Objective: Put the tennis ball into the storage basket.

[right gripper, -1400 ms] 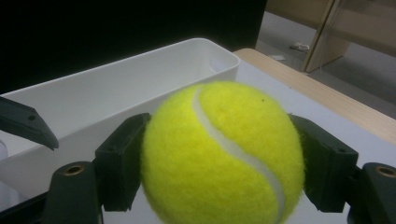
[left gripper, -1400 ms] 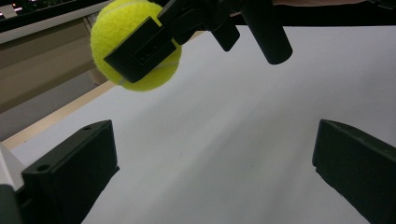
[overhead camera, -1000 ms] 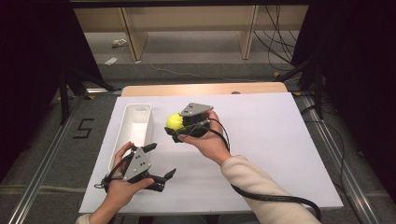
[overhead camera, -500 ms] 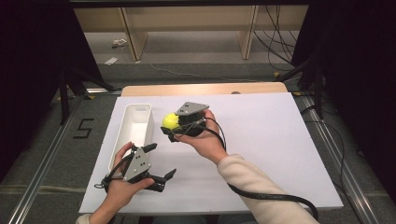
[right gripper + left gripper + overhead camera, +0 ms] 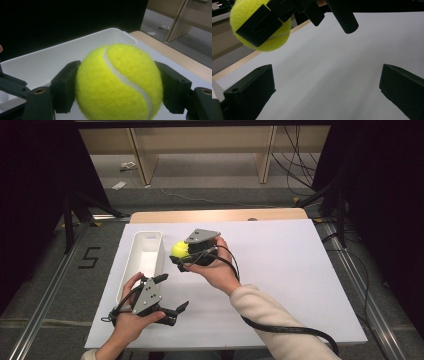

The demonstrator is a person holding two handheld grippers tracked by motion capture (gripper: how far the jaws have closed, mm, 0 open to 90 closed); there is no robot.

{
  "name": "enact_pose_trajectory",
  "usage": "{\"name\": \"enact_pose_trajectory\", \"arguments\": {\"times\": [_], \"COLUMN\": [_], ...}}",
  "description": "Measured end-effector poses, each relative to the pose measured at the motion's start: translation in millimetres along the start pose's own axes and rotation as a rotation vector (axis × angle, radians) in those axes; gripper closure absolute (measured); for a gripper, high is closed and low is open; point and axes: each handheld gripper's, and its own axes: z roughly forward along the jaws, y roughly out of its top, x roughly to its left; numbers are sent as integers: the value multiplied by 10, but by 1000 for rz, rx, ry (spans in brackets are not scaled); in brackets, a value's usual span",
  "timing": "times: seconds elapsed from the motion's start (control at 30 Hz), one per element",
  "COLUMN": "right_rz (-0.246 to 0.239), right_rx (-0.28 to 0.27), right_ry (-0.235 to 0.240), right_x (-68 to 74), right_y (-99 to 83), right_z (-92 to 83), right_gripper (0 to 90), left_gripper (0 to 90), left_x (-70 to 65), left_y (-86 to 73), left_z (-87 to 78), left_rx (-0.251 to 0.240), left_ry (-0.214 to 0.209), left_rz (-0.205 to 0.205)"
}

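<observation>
The right tool [image 5: 181, 257] carried the tennis ball [image 5: 179, 249] leftward.

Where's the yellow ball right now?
In the high view the yellow tennis ball is clamped in the right gripper, held up just right of the white bin, near the table's middle-left.

Two black two-jaw grippers, left gripper [image 5: 170, 308] and right gripper [image 5: 179, 259], each topped by a grey three-cornered plate, black cables trailed, cream sleeve [image 5: 280, 325] worn on the right arm
</observation>
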Motion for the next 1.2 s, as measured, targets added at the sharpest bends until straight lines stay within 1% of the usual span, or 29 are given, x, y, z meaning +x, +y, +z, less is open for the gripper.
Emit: {"name": "enact_pose_trajectory", "arguments": {"times": [0.5,0.73,1.2], "right_rz": [-5,1,0], "right_rx": [1,-1,0], "right_ry": [3,1,11], "right_x": [20,16,44], "right_y": [24,39,85], "right_z": [44,55,98], "right_gripper": [269,270,270], "left_gripper": [0,0,0], "left_x": [-9,-12,-11], "left_y": [0,1,5], "left_z": [4,7,4], "left_rx": [4,4,2], "left_ry": [-3,-3,-5], "left_rz": [3,5,7]}}
